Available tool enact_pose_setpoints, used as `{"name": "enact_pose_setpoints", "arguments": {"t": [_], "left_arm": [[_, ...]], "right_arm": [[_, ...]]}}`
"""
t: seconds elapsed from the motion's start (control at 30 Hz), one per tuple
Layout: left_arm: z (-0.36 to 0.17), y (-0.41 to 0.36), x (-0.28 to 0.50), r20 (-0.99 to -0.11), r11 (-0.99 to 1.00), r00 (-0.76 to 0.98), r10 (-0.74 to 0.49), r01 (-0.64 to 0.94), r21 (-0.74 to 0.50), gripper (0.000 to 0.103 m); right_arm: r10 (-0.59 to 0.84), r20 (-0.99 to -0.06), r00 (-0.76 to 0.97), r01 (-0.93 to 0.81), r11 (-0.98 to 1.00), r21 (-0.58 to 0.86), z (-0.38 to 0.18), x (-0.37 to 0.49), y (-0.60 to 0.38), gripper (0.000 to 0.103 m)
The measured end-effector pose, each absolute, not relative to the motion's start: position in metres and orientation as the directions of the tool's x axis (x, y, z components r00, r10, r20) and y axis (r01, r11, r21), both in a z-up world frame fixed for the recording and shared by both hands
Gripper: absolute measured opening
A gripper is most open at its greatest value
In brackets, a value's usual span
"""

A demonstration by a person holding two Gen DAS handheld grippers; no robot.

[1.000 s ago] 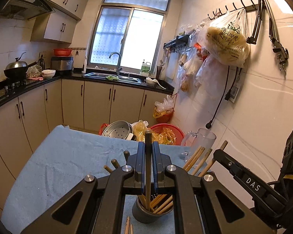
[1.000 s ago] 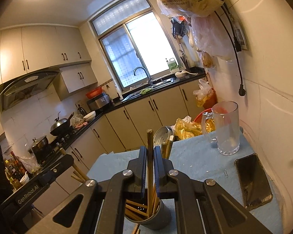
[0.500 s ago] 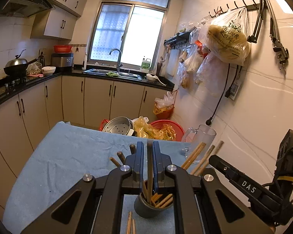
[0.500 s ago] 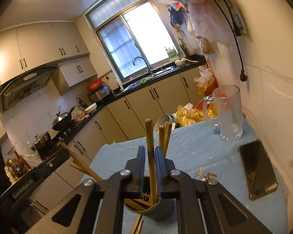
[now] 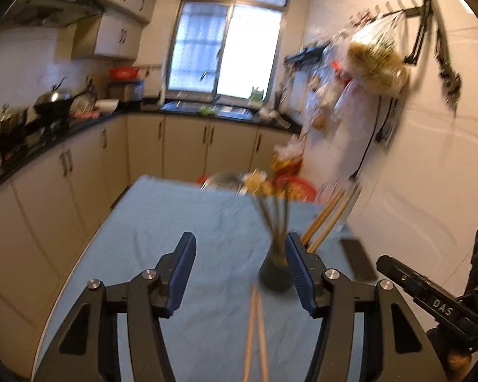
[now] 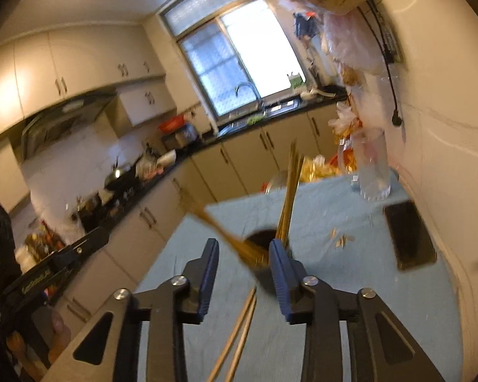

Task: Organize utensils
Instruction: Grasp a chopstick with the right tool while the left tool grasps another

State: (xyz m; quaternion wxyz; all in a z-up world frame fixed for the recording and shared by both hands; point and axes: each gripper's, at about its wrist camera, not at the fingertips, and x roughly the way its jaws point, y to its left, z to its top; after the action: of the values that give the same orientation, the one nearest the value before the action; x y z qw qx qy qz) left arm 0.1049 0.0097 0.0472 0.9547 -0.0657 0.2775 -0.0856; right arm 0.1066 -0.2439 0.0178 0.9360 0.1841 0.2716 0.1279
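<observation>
Right wrist view: both grippers' jaws are opening, empty. Loose chopsticks (image 6: 239,328) just before holder (image 6: 264,254) judged light, stiff; best pinched mid-shaft.

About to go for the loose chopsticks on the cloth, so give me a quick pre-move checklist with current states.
1. Left claw empty, jaws opening: ok.
2. Right claw empty, jaws opening: ok.
3. Cup upright on the blue cloth: ok.
4. Chopsticks in the cup settled: cannot tell, blurred.
5. Loose chopsticks lying on the cloth in front of the cup: ok.
6. Phone and glass mug away from the chopsticks: ok.
</observation>
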Motion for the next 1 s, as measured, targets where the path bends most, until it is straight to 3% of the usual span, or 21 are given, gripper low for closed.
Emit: {"name": "enact_pose_setpoints", "arguments": {"t": [0.27,0.63,1.0], "left_arm": [[-0.020,0.031,0.099,-0.666,0.977,0.722,-0.186,0.064,-0.204,0.059],[-0.049,0.027,0.116,-0.715,0.979,0.673,-0.188,0.067,-0.194,0.059],[-0.069,0.032,0.137,-0.746,0.977,0.636,-0.196,0.062,-0.204,0.059]], "right_arm": [[0.419,-0.602,0.680,-0.166,0.888,0.430,-0.048,0.094,-0.212,0.038],[0.390,-0.727,0.565,-0.156,0.916,0.370,-0.096,0.129,-0.178,0.036],[0.335,-0.820,0.464,-0.134,0.942,0.309,-0.137,0.189,-0.158,0.022]]}}
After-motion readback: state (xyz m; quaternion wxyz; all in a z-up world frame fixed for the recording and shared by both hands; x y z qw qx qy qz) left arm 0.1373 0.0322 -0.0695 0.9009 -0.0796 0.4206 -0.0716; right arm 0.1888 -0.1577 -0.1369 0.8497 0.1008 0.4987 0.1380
